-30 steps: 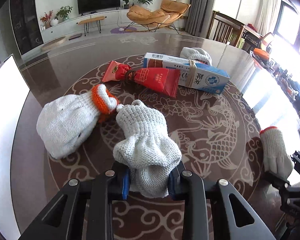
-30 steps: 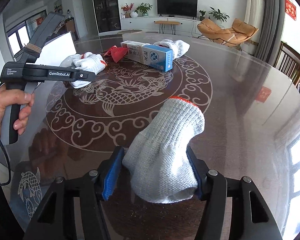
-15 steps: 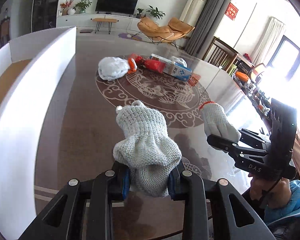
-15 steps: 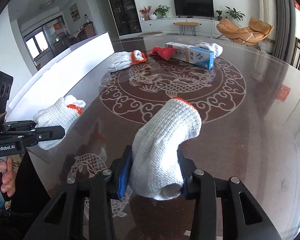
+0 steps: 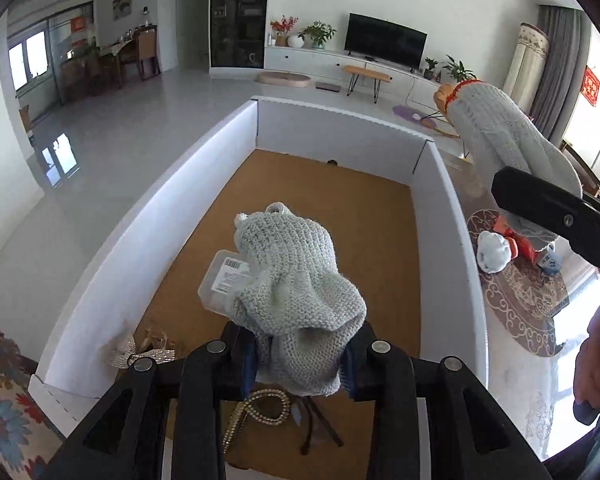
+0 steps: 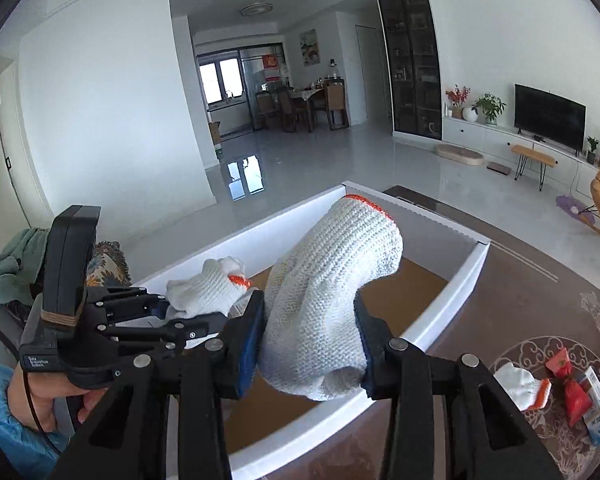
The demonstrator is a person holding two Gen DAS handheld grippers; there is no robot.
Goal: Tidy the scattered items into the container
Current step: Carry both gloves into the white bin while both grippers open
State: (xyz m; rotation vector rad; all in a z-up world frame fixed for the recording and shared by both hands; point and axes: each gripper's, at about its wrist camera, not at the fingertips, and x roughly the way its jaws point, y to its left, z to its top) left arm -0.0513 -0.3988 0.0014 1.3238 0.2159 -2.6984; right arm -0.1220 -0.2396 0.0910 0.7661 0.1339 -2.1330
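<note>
The left tool (image 5: 300,360) is over the near end of the white container (image 5: 148,216), and a grey-white knitted glove (image 5: 296,296) sits between its blue pads. Its jaws have just been opening a little, yet the pads look to press the glove, which does not hang free. Under the tool, on the brown floor of the container, lie a beaded cord (image 5: 260,408), some dark straps and, at the near left corner, a small glittering bow (image 5: 124,354). A little farther, a clear plastic box with a white label (image 5: 224,280) lies partly hidden behind the glove.

The right tool (image 6: 308,344) grips a second white glove with an orange cuff (image 6: 332,292), held above the near wall of the container (image 6: 452,300); its jaws have just been opening slightly, but the pads press the glove from both sides.

On the right, on the brown patterned tabletop (image 6: 520,280), well apart from the container, rest another white glove (image 6: 520,388), a red packet (image 6: 572,392) and a blue-white carton (image 6: 598,412).
</note>
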